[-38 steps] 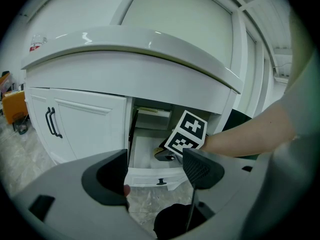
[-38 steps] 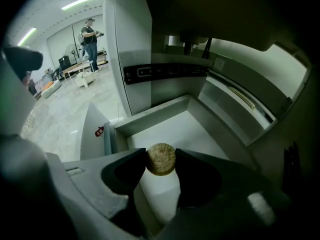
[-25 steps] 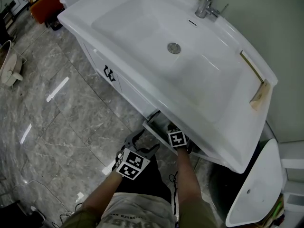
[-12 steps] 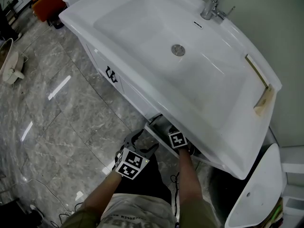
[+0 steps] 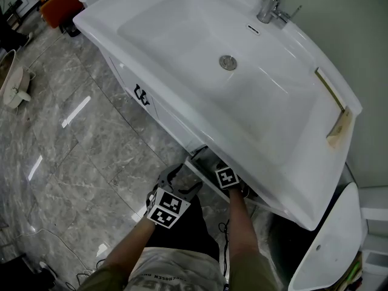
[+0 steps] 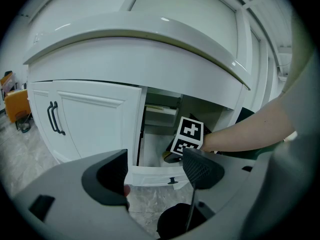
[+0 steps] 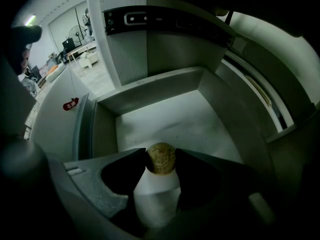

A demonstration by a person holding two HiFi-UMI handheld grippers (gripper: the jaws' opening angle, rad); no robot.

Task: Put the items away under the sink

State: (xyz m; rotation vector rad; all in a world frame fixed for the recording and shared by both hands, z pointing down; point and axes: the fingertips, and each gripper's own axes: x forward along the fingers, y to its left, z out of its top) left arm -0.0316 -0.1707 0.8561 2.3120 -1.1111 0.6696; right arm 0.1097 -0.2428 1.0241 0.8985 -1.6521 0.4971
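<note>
1 white plastic bottle with a round gold cap (image 7: 157,194) is clenched between the 2 dark fingers of the right gripper (image 7: 161,158). The pads press it from either side up at the cap. The cap shows at the fingertips and the white body runs back behind them.

Just beyond those fingertips lies 1 pale grey pull-out drawer (image 7: 150,91), open under the sink, and the bottle is held over its floor. Whether the bottle touches that floor cannot be told. To the left of these fingers, 1 small red sticker (image 7: 70,104) sits on a white panel.

The left gripper (image 6: 157,171) has its 2 fingers spread and released, with nothing gripped between them. Past its fingertips is the same drawer's white front with 1 small dark knob (image 6: 171,180). Further in are the right gripper's marker cube (image 6: 187,134) and the person's bare forearm (image 6: 250,134), reaching in from the right. To the left of these fingers are 2 black bar handles (image 6: 54,118), side by side on the white cabinet doors.

From the head view both grippers sit close together, below the front edge of 1 large white ceramic sink (image 5: 182,23). The sink has 1 round metal drain (image 5: 228,62) and 1 chrome tap (image 5: 267,8). Grey marble floor tiles (image 5: 73,150) lie to the left.
</note>
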